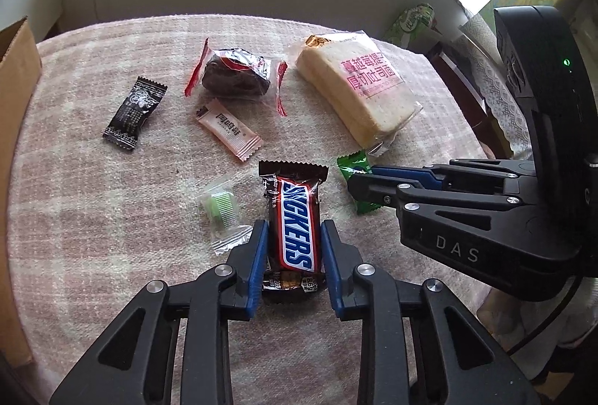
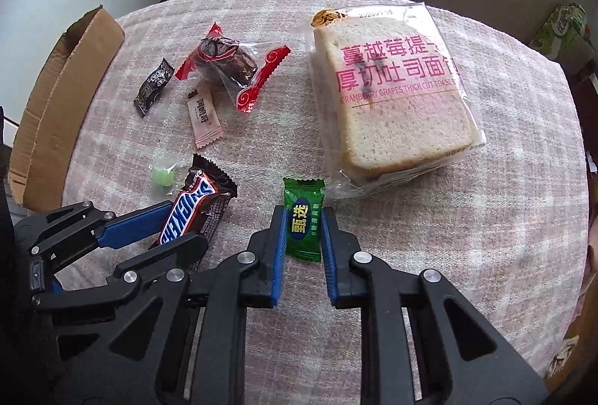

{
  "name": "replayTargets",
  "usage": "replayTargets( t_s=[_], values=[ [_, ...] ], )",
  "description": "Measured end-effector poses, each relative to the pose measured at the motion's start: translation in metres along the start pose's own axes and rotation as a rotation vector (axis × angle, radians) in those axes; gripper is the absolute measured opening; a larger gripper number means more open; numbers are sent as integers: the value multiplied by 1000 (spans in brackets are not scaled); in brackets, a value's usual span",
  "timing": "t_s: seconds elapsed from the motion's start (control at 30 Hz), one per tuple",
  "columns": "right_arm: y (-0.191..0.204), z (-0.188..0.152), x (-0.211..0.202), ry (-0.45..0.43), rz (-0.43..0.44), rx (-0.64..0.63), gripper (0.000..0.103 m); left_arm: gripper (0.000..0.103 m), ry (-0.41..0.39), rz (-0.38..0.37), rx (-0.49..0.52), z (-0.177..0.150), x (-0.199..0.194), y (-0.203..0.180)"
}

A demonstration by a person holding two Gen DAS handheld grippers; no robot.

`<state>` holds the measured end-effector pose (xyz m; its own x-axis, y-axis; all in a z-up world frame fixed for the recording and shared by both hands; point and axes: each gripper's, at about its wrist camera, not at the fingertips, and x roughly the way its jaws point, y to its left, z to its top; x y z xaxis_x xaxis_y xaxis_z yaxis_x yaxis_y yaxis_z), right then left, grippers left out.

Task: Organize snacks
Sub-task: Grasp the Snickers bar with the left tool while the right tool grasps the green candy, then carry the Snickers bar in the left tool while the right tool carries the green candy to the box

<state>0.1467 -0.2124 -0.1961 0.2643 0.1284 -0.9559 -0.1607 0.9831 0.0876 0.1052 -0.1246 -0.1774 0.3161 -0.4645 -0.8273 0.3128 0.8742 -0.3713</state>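
Observation:
A brown Snickers bar (image 1: 293, 195) lies on the pink checked cloth (image 1: 112, 218). My left gripper (image 1: 294, 229) is shut on it, with a blue pad pressed against each long side. In the right wrist view the same bar (image 2: 202, 192) sits between the left gripper's (image 2: 185, 223) fingers at lower left. A small green wrapped candy (image 2: 303, 195) lies just right of the bar, and my right gripper (image 2: 303, 218) is shut on its sides. In the left wrist view the right gripper (image 1: 355, 186) comes in from the right and covers most of that candy (image 1: 353, 162).
Farther back lie a bagged toast loaf (image 1: 358, 91), a dark cake in a red-ended wrapper (image 1: 235, 72), a pink sachet (image 1: 228, 128) and a black candy (image 1: 134, 113). A clear-wrapped green sweet (image 1: 220, 210) lies left of the bar. A cardboard box (image 2: 63, 98) stands at the left edge.

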Motion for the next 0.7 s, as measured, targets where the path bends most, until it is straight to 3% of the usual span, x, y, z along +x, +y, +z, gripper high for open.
replayTargets(
  t_s=[0.7],
  values=[
    [-3,-6,-17,-44,1,-12,7,27,-55,-13,-36,-12,-45,20]
  ],
)
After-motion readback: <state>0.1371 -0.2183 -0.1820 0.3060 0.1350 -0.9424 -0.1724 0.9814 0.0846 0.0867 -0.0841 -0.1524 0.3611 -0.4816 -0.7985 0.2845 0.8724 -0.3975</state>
